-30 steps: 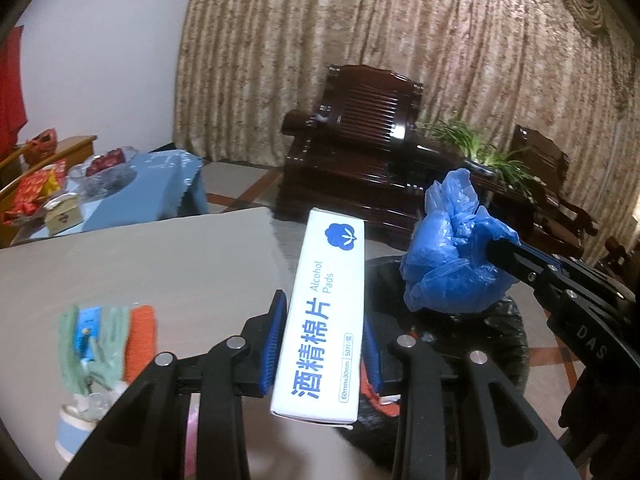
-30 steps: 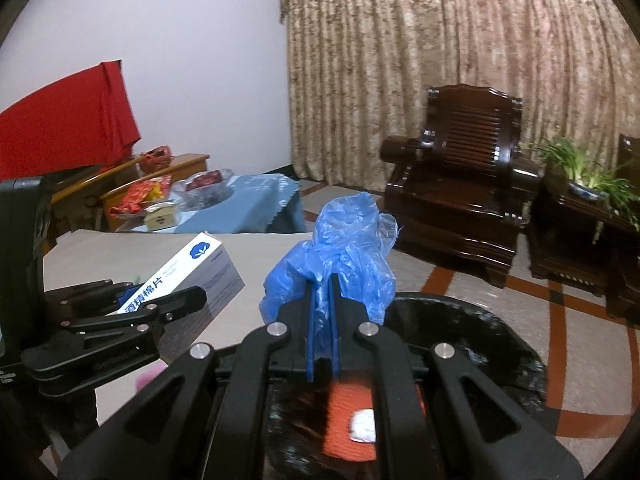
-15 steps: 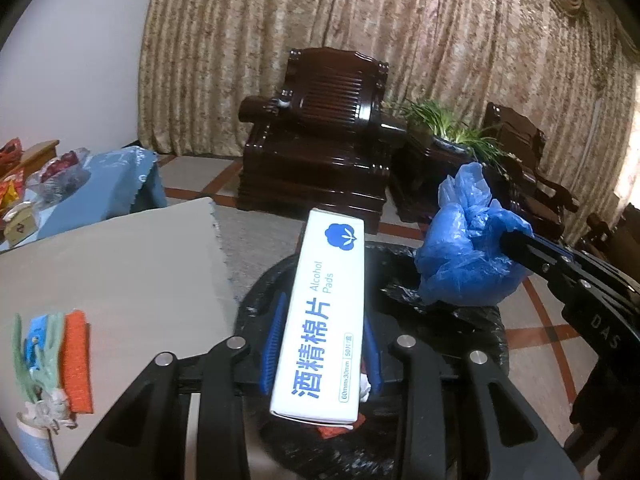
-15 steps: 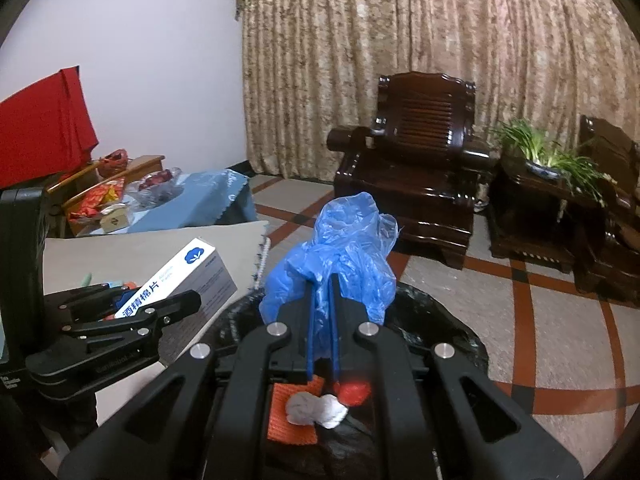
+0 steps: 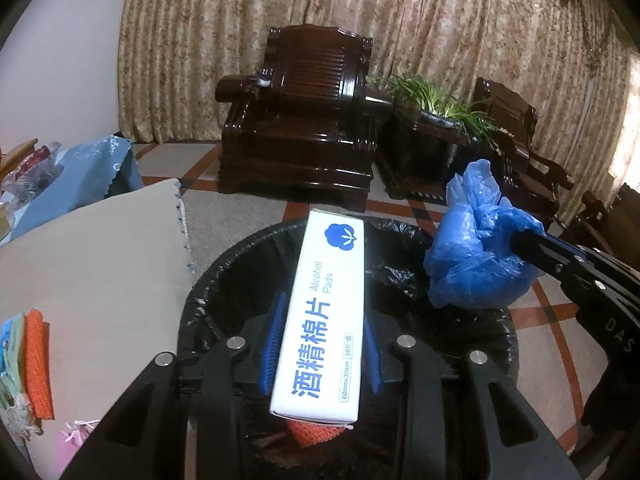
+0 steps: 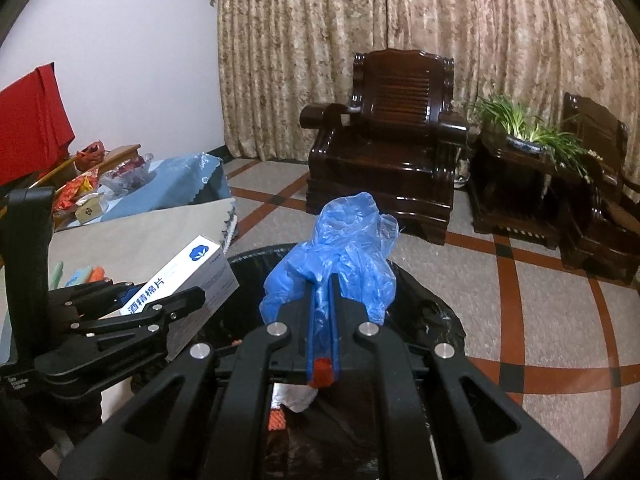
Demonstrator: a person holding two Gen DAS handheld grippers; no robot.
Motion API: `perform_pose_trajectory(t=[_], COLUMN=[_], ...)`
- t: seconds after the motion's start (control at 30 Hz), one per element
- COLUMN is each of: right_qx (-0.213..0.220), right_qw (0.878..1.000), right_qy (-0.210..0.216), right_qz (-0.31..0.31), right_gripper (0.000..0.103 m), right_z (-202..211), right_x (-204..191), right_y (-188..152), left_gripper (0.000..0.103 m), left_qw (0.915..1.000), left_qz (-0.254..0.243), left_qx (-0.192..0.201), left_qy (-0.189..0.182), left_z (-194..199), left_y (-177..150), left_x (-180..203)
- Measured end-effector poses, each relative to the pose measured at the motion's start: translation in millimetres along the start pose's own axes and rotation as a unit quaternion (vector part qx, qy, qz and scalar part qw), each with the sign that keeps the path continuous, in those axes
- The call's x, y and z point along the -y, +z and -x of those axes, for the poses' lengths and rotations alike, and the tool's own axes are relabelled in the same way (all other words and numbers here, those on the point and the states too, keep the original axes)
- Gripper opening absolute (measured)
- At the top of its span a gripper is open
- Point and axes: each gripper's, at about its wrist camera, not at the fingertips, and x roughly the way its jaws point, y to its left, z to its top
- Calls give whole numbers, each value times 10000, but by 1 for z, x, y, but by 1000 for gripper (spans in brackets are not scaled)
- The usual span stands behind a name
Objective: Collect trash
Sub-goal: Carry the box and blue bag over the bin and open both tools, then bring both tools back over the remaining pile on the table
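My left gripper point(image 5: 322, 312) is shut on a white alcohol pads box point(image 5: 324, 312) and holds it over the black-lined trash bin point(image 5: 224, 272). My right gripper point(image 6: 322, 284) is shut on a crumpled blue plastic bag point(image 6: 340, 248), also above the bin point(image 6: 432, 312). The right gripper with the bag point(image 5: 476, 264) shows at the right of the left wrist view. The left gripper with the box point(image 6: 180, 284) shows at the left of the right wrist view. Orange and white trash lies inside the bin point(image 5: 316, 432).
A beige-covered table point(image 5: 92, 264) stands left of the bin, with an orange cloth point(image 5: 38, 360) and green items at its near edge. Dark wooden armchairs point(image 5: 304, 120) and a potted plant point(image 5: 440, 100) stand beyond, on tiled floor.
Both grippers moved right from over the table to above the bin, still holding the box and the blue bag. The bin now fills the lower view.
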Motion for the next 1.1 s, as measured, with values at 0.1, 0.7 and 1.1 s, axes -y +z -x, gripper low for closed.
perform_pose_trajectory(t=[0.1,0.7,1.1], right_qx=[-95,-101,49], right_qw=[10000,9997,9998], right_qy=[-26,-198,185], right_qz=[6,-136,-15], right_gripper=[5,97,98], right_z=[-7,-1,3], right_x=[3,-7,-60], right_y=[-3,-15,-1], left_gripper=[35,94,95], left_qw=[9999,9992,9930], left_qz=[19,263,551], left_qx=[-90,57,379], left_qy=[-76,281,979], left_z=[-7,25,87], left_y=[-1,-9,-23], left_x=[0,-32,-99])
